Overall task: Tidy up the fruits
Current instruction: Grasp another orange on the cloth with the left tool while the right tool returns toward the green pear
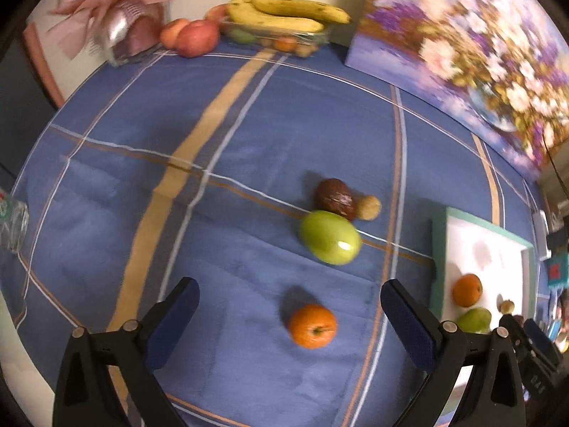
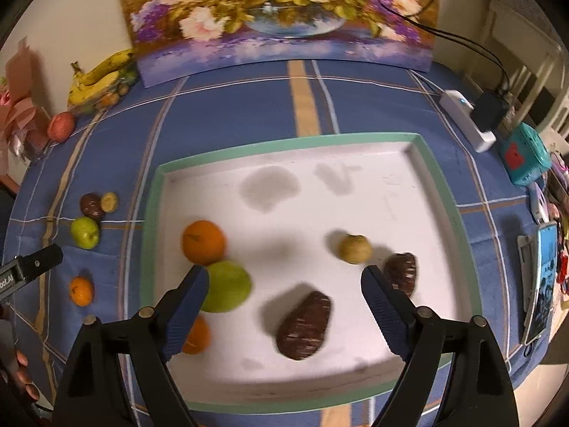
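Observation:
My left gripper (image 1: 290, 290) is open and empty, just above a small orange (image 1: 312, 325) on the blue cloth. Beyond it lie a green apple (image 1: 330, 237), a dark brown fruit (image 1: 336, 199) and a small tan fruit (image 1: 369, 207). My right gripper (image 2: 284, 277) is open and empty above the white tray (image 2: 444, 192). In the tray lie an orange (image 2: 203, 242), a green fruit (image 2: 227, 286), a second orange (image 2: 197, 334), two brown fruits (image 2: 305, 325) (image 2: 402, 272) and a small yellow-green fruit (image 2: 354, 248).
Bananas (image 1: 284, 14) on a clear box and red apples (image 1: 192, 35) sit at the far edge. A flower painting (image 2: 281, 14) leans on the wall. A power strip (image 2: 466, 119), a teal device (image 2: 524, 156) and a phone (image 2: 540, 284) lie right of the tray.

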Demonstrator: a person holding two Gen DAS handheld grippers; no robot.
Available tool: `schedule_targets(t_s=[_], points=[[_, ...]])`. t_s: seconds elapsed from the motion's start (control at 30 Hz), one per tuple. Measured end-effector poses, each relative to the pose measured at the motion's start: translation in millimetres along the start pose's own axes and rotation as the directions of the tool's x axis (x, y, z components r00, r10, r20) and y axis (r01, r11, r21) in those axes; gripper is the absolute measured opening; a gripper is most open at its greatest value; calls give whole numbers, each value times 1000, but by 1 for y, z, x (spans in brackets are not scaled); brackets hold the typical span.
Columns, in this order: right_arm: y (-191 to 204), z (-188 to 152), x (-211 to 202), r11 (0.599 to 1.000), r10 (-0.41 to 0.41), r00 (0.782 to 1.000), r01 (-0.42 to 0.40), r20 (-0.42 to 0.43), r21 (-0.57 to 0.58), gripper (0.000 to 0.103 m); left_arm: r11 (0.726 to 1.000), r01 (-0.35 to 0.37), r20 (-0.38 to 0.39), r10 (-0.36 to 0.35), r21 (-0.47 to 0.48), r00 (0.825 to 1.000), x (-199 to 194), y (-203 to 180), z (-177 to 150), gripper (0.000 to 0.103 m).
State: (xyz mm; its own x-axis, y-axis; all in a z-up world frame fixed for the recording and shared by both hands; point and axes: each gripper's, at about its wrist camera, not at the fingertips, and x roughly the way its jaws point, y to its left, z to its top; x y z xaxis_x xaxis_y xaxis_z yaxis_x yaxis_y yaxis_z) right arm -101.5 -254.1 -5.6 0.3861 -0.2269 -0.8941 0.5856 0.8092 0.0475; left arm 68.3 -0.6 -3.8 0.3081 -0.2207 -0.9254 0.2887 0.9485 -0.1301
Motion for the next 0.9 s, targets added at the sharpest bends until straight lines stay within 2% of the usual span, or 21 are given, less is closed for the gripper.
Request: schedule_targets(t_s=[0.17, 0.3, 0.6, 0.73, 0.83, 0.9], points=[[23, 0, 2, 999, 25, 1000, -25, 5, -24, 88, 998, -2, 4, 3, -60, 1000, 0, 24, 4, 103], [41, 0, 3, 997, 41, 999, -41, -3, -62, 88, 998, 6, -9, -7, -69, 1000, 1, 33, 3, 103], [59, -5, 11, 995, 48, 998, -52, -50, -86, 88, 997, 52, -92, -57, -54, 994, 17, 24, -5, 99], [54, -7, 13, 997, 32, 998, -36, -55, -69, 88, 996, 83, -141, -84, -16, 986, 27, 13, -11, 84], [48, -8, 15, 998, 23, 998, -26, -61, -51, 88, 994, 111, -172, -109, 3, 979, 33, 2, -13, 79], [46, -8, 15, 998, 23, 998, -26, -63, -52, 88, 991, 133, -188, -128, 17, 974, 37, -4, -16, 68]])
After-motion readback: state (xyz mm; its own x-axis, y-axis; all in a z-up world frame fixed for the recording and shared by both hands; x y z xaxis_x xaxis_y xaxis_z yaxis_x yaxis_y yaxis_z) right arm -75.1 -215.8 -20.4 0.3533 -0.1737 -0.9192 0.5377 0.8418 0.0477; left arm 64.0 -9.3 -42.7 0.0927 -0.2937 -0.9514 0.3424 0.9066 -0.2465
